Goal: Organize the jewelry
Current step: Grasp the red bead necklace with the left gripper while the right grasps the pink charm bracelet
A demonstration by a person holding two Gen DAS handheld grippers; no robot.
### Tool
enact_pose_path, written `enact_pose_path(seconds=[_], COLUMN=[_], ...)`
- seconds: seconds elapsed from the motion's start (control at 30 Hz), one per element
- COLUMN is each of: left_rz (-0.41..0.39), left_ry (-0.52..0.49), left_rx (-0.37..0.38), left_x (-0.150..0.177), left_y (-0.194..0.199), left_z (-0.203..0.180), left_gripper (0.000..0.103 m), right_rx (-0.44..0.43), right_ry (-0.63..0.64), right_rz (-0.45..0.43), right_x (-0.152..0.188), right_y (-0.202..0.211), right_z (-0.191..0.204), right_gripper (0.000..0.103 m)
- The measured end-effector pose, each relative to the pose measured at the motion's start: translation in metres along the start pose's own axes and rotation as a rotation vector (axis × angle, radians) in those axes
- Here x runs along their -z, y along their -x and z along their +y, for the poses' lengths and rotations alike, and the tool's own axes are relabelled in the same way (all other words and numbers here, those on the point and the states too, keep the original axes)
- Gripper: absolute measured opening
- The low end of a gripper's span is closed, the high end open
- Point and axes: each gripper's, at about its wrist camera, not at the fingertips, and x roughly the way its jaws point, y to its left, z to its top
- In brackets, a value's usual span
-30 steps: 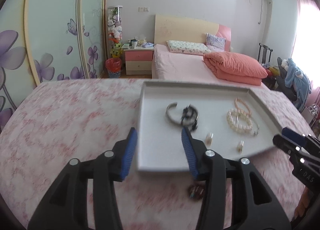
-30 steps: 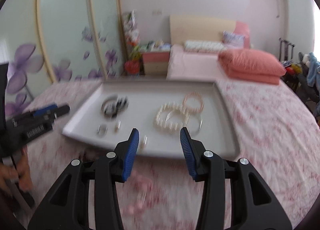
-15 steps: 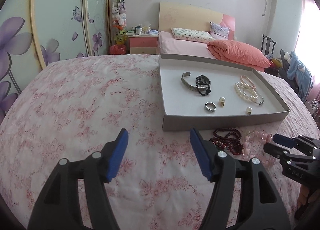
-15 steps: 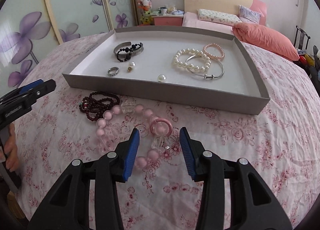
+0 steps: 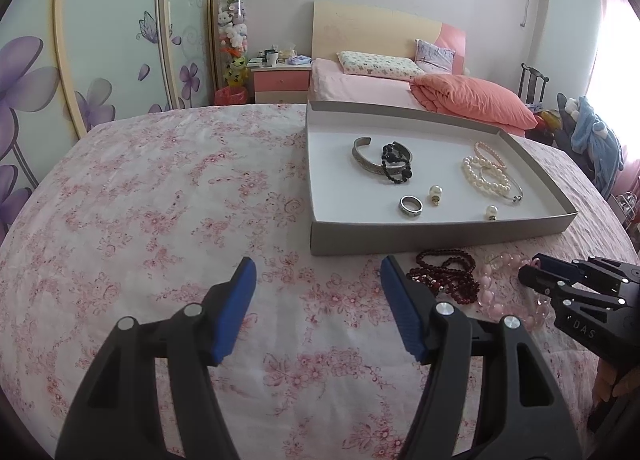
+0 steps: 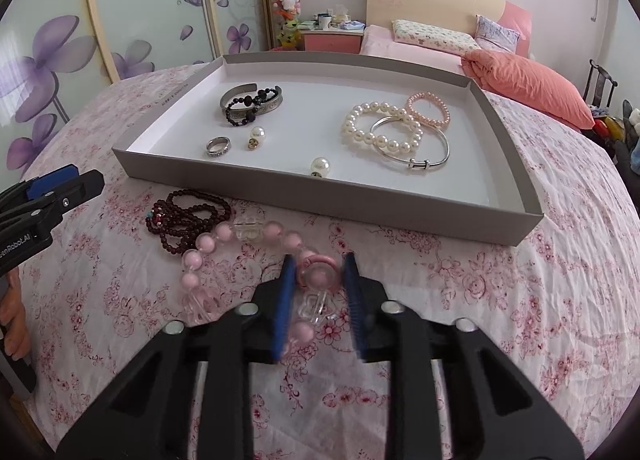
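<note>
**Pink bead bracelet between the right fingers, tray beyond**

A tabletop (image 6: 560, 300) covered in a pink floral cloth carries everything. On it sits a shallow grey tray (image 6: 360, 204) with a white floor. Inside the tray, toward its left, a silver cuff (image 6: 234, 98) lies tangled with a black bead bracelet (image 6: 244, 108); toward its right, a white pearl bracelet (image 6: 360, 132), a thin silver bangle (image 6: 432, 156) and a small pink bead bracelet (image 6: 428, 110) overlap. Near the front wall lie a silver ring (image 6: 218, 146) and two pearl earrings (image 6: 256, 136).

Outside the tray, just in front of its near wall, a dark red bead strand (image 6: 180, 220) lies heaped, touching a large pink and clear bead bracelet (image 6: 224, 236).

The right hand-held gripper (image 6: 318, 280) is low over that pink bracelet, its blue fingers partly spread with the bracelet's pink ring between them; whether they touch it I cannot tell. The left hand-held gripper (image 5: 316, 300) hovers wide apart over bare cloth, left of the dark red strand, holding nothing.
</note>
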Motion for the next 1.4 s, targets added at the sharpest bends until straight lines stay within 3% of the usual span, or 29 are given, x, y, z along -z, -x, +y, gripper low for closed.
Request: enact_pose_path(seconds=[0.2, 0.43, 0.67, 1.0, 1.2, 1.3, 1.4], left_rz=[0.012, 0.038, 0.122, 0.168, 0.156, 0.146, 0.137], left_ry=[-0.019, -0.091, -0.16, -0.118, -0.106, -0.097, -0.094], left_rx=[0.031, 0.081, 0.073, 0.018, 0.01, 0.003, -0.004], left_x=[0.001, 0.004, 0.006, -0.001, -0.003, -0.004, -0.005], left_y=[0.0, -0.003, -0.028, -0.053, -0.052, -0.051, -0.048], left_z=[-0.013, -0.045, -0.083, -0.094, -0.095, -0.094, -0.091], left_gripper=[0.068, 0.076, 0.08, 0.079, 0.066, 0.05, 0.023], right_rx=[0.008, 0.172, 0.177, 0.159, 0.158, 0.159, 0.16], right_ry=[0.006, -0.161, -0.158, -0.165, -0.163, -0.163, -0.162], right_rz=[0.002, -0.005, -0.003, -0.004, -0.003, -0.003, -0.003], right_x=[0.01, 0.014, 0.014, 0.015, 0.015, 0.015, 0.015], right_y=[0.008, 0.013, 0.012, 0.013, 0.013, 0.013, 0.013], right_z=[-0.009, -0.064, -0.067, -0.069, -0.068, -0.068, -0.068], right_gripper=[0.024, 0.024, 0.024, 0.024, 0.024, 0.024, 0.025])
